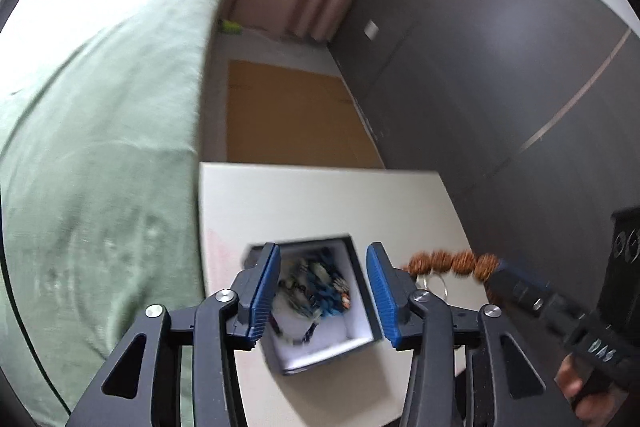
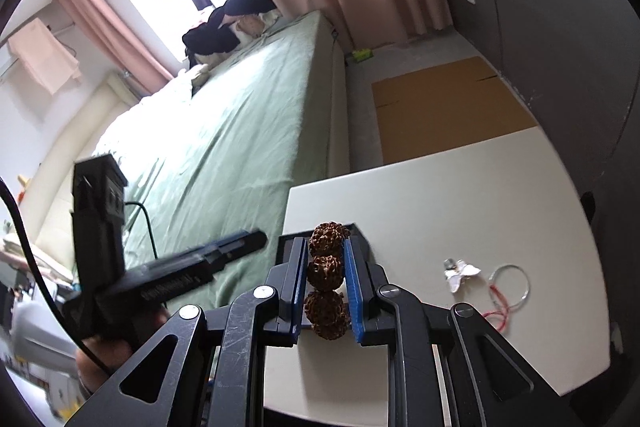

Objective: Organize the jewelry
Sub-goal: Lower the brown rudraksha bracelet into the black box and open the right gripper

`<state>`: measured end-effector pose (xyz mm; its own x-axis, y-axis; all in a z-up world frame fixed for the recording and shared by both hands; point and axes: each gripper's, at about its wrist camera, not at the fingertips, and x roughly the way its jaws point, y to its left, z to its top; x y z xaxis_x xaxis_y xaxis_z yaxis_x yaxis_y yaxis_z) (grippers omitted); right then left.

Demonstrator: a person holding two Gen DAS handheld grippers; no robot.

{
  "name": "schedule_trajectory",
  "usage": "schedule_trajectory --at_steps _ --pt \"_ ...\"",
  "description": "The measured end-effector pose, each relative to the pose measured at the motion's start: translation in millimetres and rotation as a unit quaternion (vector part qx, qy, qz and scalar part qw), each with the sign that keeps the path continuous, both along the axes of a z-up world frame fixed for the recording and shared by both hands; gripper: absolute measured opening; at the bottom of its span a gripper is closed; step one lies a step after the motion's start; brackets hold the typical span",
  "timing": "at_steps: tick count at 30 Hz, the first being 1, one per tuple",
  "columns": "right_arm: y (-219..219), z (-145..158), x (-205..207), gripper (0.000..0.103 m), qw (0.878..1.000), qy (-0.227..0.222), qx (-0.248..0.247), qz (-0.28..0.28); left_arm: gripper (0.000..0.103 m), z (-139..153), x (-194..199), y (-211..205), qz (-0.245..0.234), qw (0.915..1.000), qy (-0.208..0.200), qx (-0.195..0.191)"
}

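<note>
- Between the blue pads of my right gripper (image 2: 327, 283) sits a string of knobbly brown seed beads (image 2: 326, 273); the jaws are clamped on it, and the beads run in a line along the gap.
- From the left wrist view the same beads (image 1: 452, 263) hang in the air just to the right of the box, with the right gripper (image 1: 496, 273) coming in from that side.
- Jaws of my left gripper (image 1: 322, 297) stand apart with nothing between the pads; they straddle the open jewelry box (image 1: 362, 291) from above and do not touch it.
- That box is dark outside, white inside, and sits on the white table (image 1: 320, 199) near the edge by the green bed (image 1: 100, 107).
- Done so far, as I judge it: a tangle of blue, white and dark beaded pieces (image 1: 320, 283) already lies in the box.
- Left to do: the brown strand is not yet in the box; I reckon it goes in next.
- Out on the table, well apart from the box, lie a thin wire bangle with a red cord (image 2: 510, 285) and a small white piece (image 2: 460, 273), too small for me to name. Both remain to be put away.
</note>
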<state>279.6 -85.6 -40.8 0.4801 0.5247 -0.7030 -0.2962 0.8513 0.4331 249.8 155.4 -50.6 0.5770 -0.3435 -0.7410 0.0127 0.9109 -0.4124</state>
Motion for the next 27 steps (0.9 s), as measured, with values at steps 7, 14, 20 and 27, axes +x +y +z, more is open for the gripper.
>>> schedule_trajectory --at_steps 7,14,20,27 --pt "24 -16 9 0.019 0.999 0.021 0.008 0.025 0.047 13 -7 34 0.037 0.9992 -0.014 -0.005" --pt "53 -33 20 0.02 0.998 0.04 0.01 0.042 0.047 12 -6 50 0.055 0.9983 -0.011 -0.019" --pt "21 -48 21 0.054 0.999 0.053 -0.001 -0.004 0.048 12 0 30 0.033 0.9993 -0.014 -0.014" --pt "-43 -48 -2 0.064 0.997 0.048 -0.015 -0.059 0.077 14 5 -13 -0.007 0.9996 -0.028 0.002"
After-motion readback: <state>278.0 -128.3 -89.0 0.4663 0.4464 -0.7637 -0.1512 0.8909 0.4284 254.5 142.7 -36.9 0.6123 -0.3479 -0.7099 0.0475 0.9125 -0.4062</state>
